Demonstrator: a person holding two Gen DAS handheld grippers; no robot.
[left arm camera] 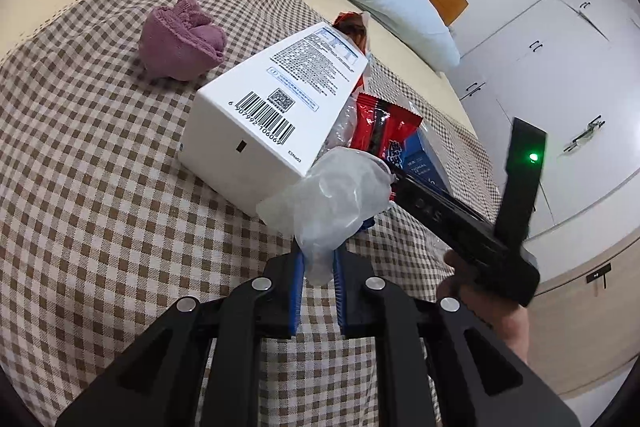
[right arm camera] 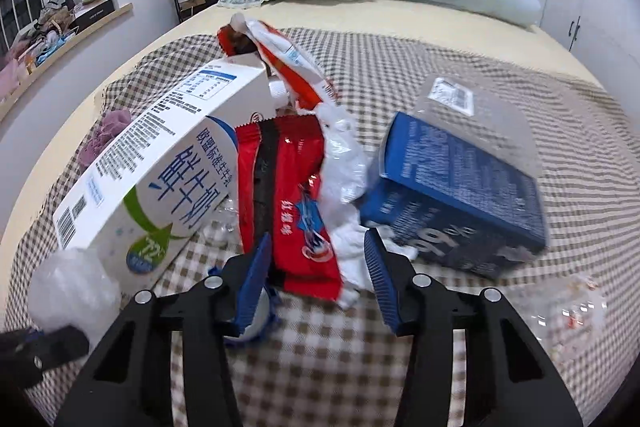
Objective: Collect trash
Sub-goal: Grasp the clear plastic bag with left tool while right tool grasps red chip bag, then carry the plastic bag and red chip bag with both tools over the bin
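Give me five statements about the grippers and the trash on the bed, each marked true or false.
1. The left gripper is shut on a clear plastic bag. True.
2. The right gripper is shut. False: it is open, over the red wrapper.
3. The milk carton stands upright. False: it lies on its side.
4. A purple cloth lies on the checkered blanket. True.
5. The blue box is on the floor. False: it is on the bed.

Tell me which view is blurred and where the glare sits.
Right wrist view: motion blur smears the dark blue cardboard box and the checked bedcover on the right; the white milk carton stays sharp. Left wrist view: crisp, with soft glare on the crumpled clear plastic bag.
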